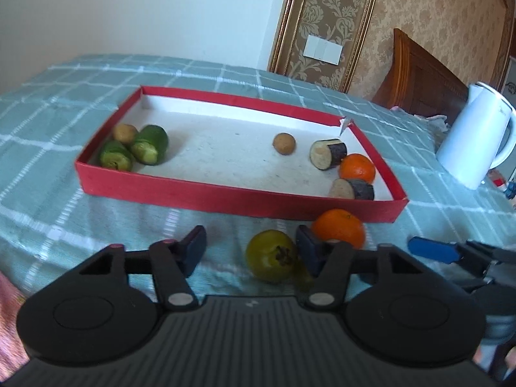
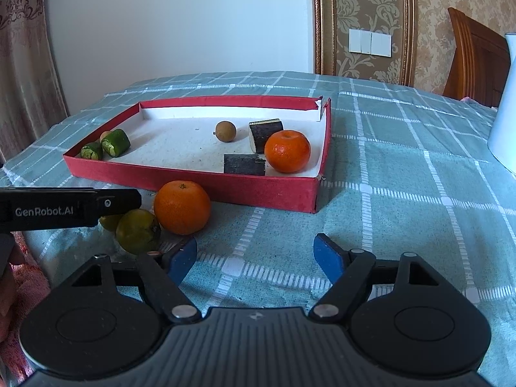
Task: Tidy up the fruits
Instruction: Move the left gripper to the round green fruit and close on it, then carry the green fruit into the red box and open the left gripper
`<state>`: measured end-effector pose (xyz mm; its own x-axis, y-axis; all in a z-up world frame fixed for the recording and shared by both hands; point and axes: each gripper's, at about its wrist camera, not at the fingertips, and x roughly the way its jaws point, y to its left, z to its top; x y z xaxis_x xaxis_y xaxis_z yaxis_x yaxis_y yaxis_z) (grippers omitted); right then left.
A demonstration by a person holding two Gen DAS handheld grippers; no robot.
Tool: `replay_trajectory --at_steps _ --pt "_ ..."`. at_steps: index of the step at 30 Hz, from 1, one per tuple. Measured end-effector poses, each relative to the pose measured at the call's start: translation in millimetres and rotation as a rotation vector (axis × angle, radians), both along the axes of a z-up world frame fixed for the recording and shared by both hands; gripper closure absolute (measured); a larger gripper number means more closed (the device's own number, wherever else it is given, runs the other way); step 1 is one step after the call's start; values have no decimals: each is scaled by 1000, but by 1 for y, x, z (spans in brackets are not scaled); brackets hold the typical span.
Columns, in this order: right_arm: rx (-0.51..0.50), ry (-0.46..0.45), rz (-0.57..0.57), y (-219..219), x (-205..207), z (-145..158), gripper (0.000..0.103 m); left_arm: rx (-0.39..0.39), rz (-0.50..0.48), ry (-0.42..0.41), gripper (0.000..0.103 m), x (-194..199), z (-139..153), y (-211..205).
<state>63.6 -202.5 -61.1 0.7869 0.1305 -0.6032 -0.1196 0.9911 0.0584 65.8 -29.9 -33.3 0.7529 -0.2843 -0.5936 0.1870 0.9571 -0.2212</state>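
My left gripper (image 1: 251,242) stands open low over the checked cloth. A yellow-green fruit (image 1: 271,254) lies between its jaws, against the right pad and apart from the left one. An orange (image 1: 338,227) rests just beyond, in front of the red tray (image 1: 225,196). The tray holds another orange (image 1: 357,167), two dark eggplant pieces (image 1: 327,154), a brown longan (image 1: 283,143), two cucumber pieces (image 1: 150,144) and a second brown fruit (image 1: 124,133). My right gripper (image 2: 256,251) is open over bare cloth, to the right of the loose orange (image 2: 182,206) and the green fruit (image 2: 138,230).
A white kettle (image 1: 471,135) stands on the cloth to the right of the tray. A wooden headboard (image 1: 419,74) and a papered wall lie behind. A smaller green fruit (image 2: 109,222) sits under the left gripper's finger (image 2: 106,203). Pink fabric (image 2: 29,280) shows at the near left edge.
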Motion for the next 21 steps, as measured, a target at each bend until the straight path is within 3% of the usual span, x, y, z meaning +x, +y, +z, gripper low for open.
replay_trajectory --at_steps 4,10,21 --pt "1 0 0 0 0 0 24 -95 -20 59 72 8 0 1" --pt "-1 0 0 0 0 0 24 -125 -21 66 72 7 -1 5" --pt "0 0 0 0 0 0 24 -96 -5 36 73 -1 3 15"
